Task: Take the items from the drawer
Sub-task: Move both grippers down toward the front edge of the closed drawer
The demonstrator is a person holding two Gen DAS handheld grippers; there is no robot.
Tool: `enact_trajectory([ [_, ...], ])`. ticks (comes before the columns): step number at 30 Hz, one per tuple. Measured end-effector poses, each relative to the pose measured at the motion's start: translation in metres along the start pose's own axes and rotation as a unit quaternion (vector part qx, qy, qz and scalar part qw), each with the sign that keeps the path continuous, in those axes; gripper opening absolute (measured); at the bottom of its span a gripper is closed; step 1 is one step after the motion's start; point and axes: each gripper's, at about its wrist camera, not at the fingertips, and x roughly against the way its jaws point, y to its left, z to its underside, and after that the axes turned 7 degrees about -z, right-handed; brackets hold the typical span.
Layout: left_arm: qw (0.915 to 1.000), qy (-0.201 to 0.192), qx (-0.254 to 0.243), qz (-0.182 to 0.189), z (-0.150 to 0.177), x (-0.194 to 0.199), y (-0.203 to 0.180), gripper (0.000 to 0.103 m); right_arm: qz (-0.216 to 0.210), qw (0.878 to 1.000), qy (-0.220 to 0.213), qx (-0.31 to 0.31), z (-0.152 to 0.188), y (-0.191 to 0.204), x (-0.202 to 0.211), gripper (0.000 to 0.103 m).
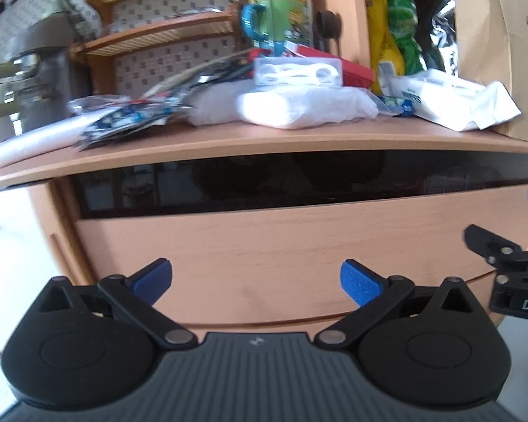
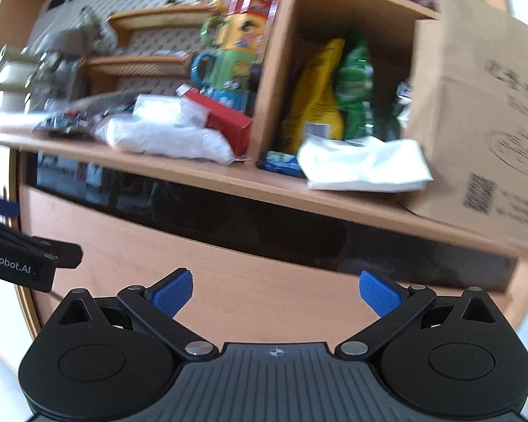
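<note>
Writing on right gripper body: in my left wrist view I read "DA" in white on the black housing at the right edge; the rest is cut off.
Writing on left gripper body: in my right wrist view I read "enRobot.AI" at the left edge.
Writing on paper bag [image 2: 482,112]: dark printed characters and a QR code, too blurred for me to read.
Left gripper [image 1: 256,281]: I see its blue pads spread wide apart, holding nothing and touching nothing.
Right gripper [image 2: 276,293]: wide apart too, nothing between the pads, no contact that I can see.
Drawer [image 1: 281,246]: its pale wood front fills the middle of my left view, just beyond the left gripper, under the shelf board; a dark gap [image 1: 264,183] runs along its top.
Drawer contents: too dark for me to make out.
Shelf board [image 1: 228,144]: carries white plastic-wrapped packs [image 1: 309,105], a red box [image 1: 352,68] and stacked cartoon mugs [image 1: 274,10].
Right compartment: a yellow pouch [image 2: 316,98] and a green pouch [image 2: 357,88] stand far back, left of the paper bag.
</note>
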Motion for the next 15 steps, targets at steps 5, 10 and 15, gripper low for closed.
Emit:
enact_trajectory([
  [5,0.9968,-0.008,-0.075,0.024,-0.001,-0.022,-0.016,0.103,-0.018,1.0,0.003,0.02,-0.006,-0.002,-0.021,0.103],
  [10,0.9925,-0.025,-0.117,0.023,-0.007,-0.036,-0.026,0.103,-0.034,0.998,0.014,0.049,-0.008,0.001,-0.04,0.103],
  [15,0.9843,-0.048,-0.167,0.031,-0.012,-0.05,-0.031,0.103,-0.058,0.994,0.027,0.084,-0.008,0.003,-0.051,0.102],
])
